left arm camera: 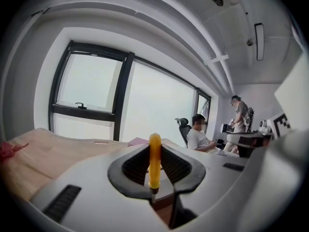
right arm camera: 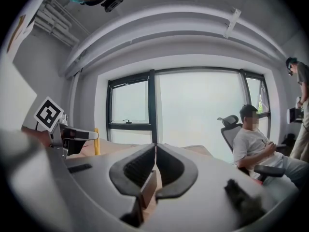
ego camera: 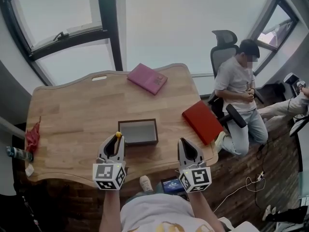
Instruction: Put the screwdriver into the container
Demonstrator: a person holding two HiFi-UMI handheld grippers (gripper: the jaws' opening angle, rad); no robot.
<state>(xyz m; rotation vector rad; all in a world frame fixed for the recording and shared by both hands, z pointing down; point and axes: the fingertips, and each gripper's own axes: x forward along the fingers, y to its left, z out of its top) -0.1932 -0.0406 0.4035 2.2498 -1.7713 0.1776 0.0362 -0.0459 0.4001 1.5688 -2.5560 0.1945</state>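
A dark grey rectangular container (ego camera: 138, 132) sits open near the front middle of the wooden table (ego camera: 72, 115). Just left of its near corner, my left gripper (ego camera: 116, 141) is shut on a screwdriver (ego camera: 118, 136) that stands upright with its yellow handle up. In the left gripper view the yellow screwdriver (left arm camera: 154, 161) is pinched between the dark pads (left arm camera: 133, 166) of the left gripper (left arm camera: 155, 153). My right gripper (ego camera: 185, 145) hovers over the front edge to the container's right. The right gripper (right arm camera: 155, 153) has its jaws together with nothing in them; the screwdriver (right arm camera: 96, 141) shows at its left.
A pink book (ego camera: 147, 78) lies at the far edge and a red book (ego camera: 203, 121) at the right edge. A red cloth (ego camera: 33, 137) and a bottle (ego camera: 17, 153) are at the left edge. A person (ego camera: 239, 95) sits on an office chair right of the table.
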